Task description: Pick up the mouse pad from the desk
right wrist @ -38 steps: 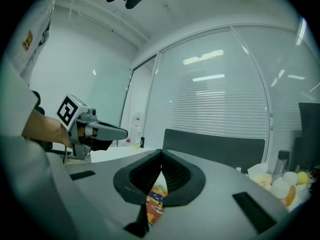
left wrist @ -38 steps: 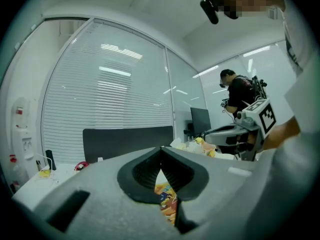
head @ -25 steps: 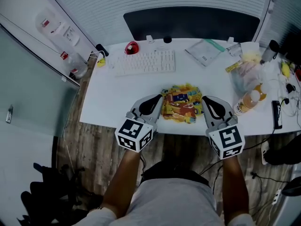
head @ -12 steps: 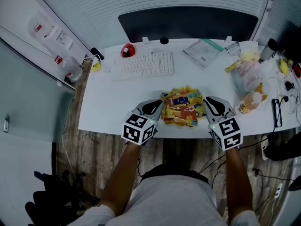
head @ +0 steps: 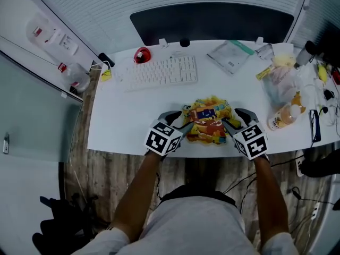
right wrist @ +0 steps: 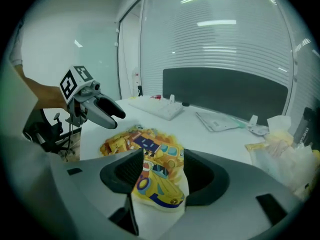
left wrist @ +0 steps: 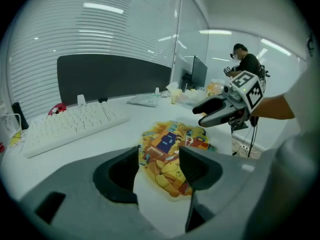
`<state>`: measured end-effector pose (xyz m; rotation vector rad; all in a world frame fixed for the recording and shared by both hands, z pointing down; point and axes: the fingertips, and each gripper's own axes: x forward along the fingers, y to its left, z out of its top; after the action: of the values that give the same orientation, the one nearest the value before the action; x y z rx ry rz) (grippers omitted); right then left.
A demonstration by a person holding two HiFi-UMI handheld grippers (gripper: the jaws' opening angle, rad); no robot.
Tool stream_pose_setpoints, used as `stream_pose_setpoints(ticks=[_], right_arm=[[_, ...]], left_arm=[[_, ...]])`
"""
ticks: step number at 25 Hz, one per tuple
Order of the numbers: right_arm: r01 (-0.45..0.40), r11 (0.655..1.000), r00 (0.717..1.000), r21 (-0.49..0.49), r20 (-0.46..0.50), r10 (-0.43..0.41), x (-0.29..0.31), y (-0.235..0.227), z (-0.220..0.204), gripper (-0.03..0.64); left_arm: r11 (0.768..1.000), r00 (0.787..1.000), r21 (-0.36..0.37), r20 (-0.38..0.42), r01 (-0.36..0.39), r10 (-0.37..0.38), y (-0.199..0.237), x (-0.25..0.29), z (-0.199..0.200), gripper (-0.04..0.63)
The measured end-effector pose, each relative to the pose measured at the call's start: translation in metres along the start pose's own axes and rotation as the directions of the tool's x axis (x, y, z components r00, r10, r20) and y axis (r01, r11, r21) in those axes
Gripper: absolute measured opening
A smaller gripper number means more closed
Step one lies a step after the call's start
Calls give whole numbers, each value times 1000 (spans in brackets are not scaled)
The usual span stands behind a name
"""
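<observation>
The mouse pad (head: pixel 207 120), a colourful yellow and orange cartoon print, lies flat near the front edge of the white desk (head: pixel 122 116). My left gripper (head: pixel 179 122) is at its left edge and my right gripper (head: pixel 235 120) at its right edge, both low over the desk. In the left gripper view the pad (left wrist: pixel 170 146) shows between the opening jaws of that gripper (left wrist: pixel 159 171), with no pad pressing on it. In the right gripper view the pad's end (right wrist: pixel 152 184) lies between the opening jaws of that gripper (right wrist: pixel 159 176), also unpinched.
A white keyboard (head: pixel 159 71) and a red mouse (head: pixel 141 54) lie at the back left. Papers (head: pixel 229 54), plastic bags (head: pixel 279 84) and a bottle (head: pixel 284 115) crowd the right side. A dark panel (head: pixel 212 23) stands behind the desk.
Both grippers came down and closed in on the pad's left and right edges. Their jaws, together before, now stand parted.
</observation>
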<state>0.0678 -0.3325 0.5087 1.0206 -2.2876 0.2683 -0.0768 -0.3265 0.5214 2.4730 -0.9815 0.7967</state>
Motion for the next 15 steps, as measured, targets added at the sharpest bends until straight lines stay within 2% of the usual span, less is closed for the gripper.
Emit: stream_pose_setpoints(ticks=[4,9,12,15], right_arm=[[-25,1000,995,-3,-92,24,17,2,-17,248],[-50,999,981,0,-190,49,32,1,-33,285],[-69,997,971,19,-230,72,38,3,-40,297],[-78,996,967,47,-238,87,40,3,-43,298]], left_arm=[[999,994,43,-108,31,-27,-2,16,-15,316],[996,978,65,-205,62,-48,-6,25,-33,350],[995,968,60,-244,73,-57,-11,28,-44,358],[996,970,66,-239,62,-45,-12,34,-50,365]])
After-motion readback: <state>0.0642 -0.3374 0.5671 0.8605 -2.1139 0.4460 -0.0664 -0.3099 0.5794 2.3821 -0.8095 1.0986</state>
